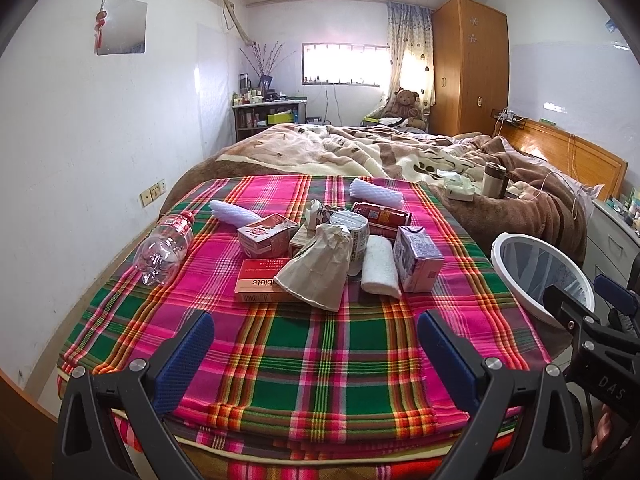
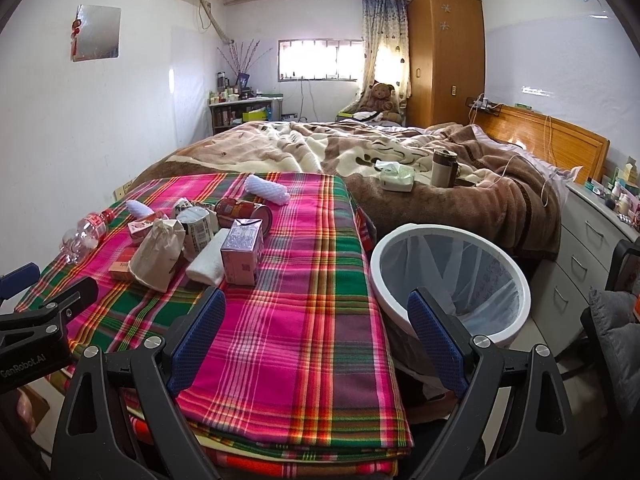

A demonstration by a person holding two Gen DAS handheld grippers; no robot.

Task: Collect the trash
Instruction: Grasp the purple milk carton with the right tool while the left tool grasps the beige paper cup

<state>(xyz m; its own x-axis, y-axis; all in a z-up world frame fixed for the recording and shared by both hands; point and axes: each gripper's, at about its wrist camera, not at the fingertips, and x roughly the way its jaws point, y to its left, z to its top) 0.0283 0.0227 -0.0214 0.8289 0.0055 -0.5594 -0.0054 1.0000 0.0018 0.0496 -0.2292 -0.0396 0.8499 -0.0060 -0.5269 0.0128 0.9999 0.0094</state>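
Beside the bin (image 2: 448, 280), I hold both grippers with jaws spread, empty; the bottle (image 1: 164, 248) could roll off if nudged.

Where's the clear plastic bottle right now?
In both views the clear plastic bottle lies on its side at the plaid blanket's left edge, left of the trash pile, nearest the red carton.

Bare plaid blanket (image 1: 320, 360) lies open ahead of the trash cluster; crumpled paper bag (image 1: 316, 272) and tablet box (image 1: 260, 286) front it. Lined wastebasket (image 2: 452, 280) stands open-mouthed, just beside the blanket's right edge.
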